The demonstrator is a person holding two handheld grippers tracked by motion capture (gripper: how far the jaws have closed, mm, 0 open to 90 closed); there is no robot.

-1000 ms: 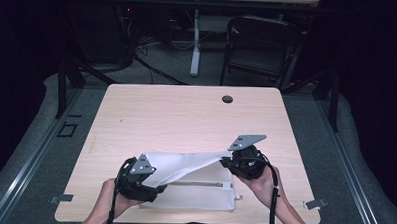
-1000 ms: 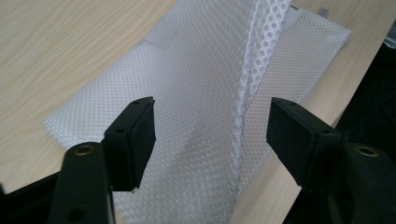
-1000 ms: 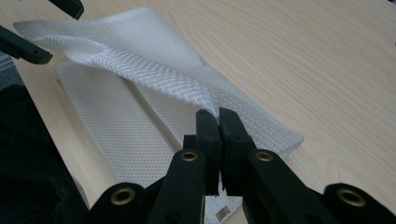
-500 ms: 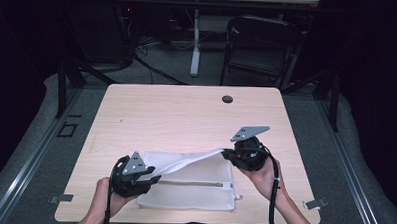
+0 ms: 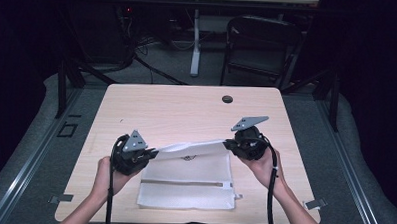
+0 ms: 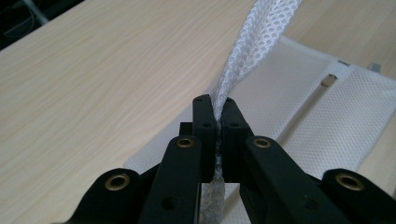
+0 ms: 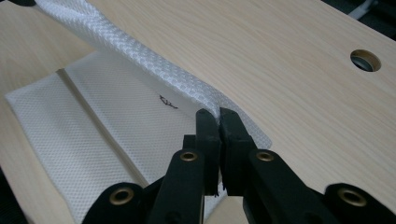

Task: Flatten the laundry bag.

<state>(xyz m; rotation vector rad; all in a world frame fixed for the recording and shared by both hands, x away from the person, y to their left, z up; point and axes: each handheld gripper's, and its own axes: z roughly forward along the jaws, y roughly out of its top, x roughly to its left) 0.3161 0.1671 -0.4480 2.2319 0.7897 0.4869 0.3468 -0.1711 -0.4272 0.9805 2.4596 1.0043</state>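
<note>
The white mesh bag [image 5: 186, 179] lies on the counter [image 5: 186, 111], its far edge lifted. The left hand-held gripper [image 5: 152, 154], jaws just closed, and the right hand-held gripper [image 5: 228, 143] each pinch that edge; the gripped corners are hidden between the jaws.

One desk [image 5: 151, 110] carries the things. On it lies one white mesh bag [image 5: 184, 189], with one zipper [image 5: 184, 183] running across it and one small dark mark [image 5: 187, 157] printed near its far edge. Two hand-held grippers are here: the left hand-held gripper [image 5: 152, 153] and the right hand-held gripper [image 5: 227, 143], each topped by one grey three-cornered plate. One round hole [image 5: 227, 99] sits in the desk's far right part. One chair [image 5: 261, 49] stands beyond the desk.
</note>
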